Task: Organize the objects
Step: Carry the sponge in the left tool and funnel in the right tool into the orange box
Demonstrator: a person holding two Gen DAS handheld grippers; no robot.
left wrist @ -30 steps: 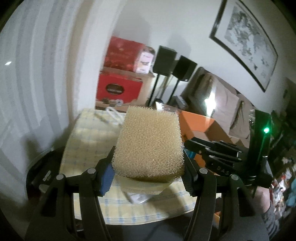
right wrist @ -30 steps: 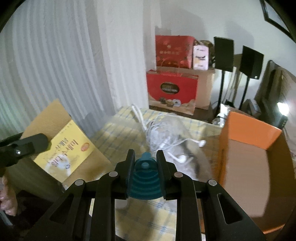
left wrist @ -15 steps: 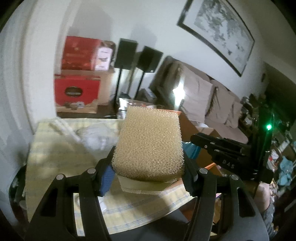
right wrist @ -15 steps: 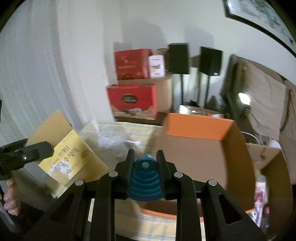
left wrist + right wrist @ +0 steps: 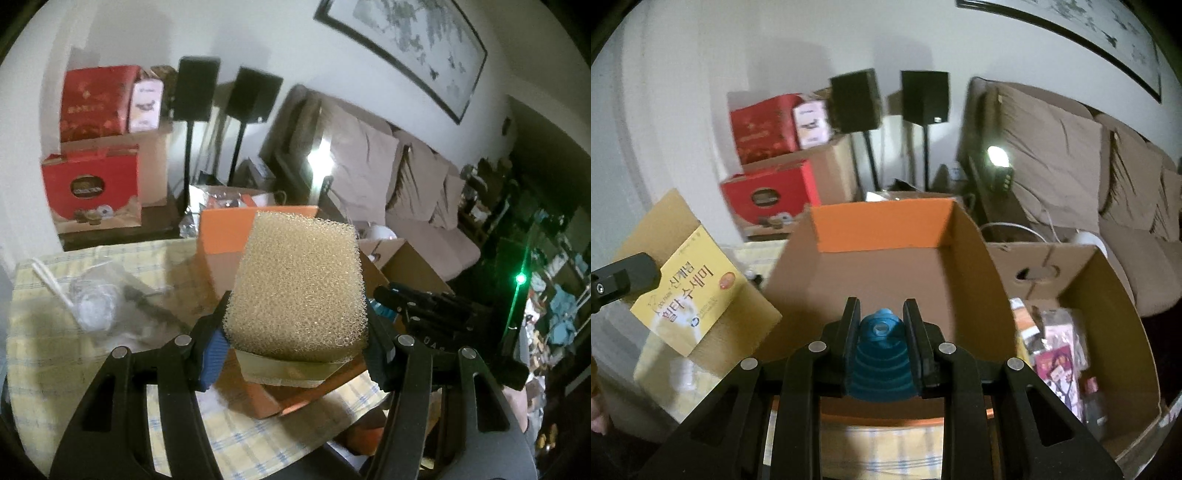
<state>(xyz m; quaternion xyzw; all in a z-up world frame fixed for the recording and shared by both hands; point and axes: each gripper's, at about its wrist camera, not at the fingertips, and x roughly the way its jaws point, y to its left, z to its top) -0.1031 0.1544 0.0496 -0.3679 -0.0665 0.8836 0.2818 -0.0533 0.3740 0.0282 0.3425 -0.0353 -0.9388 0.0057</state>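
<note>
On the checked tablecloth [image 5: 44,354] the orange box [image 5: 879,229] lies open just ahead of my right gripper [image 5: 882,343], clamped on a teal ridged piece [image 5: 879,365], perhaps a stopper; my left gripper [image 5: 295,343] squeezes the sponge [image 5: 299,284].

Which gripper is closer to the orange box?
Right. The right gripper, shut on a teal ridged piece, hangs over the orange box. The left gripper, holding a sponge, sits beside it, nearer the tablecloth.
</note>
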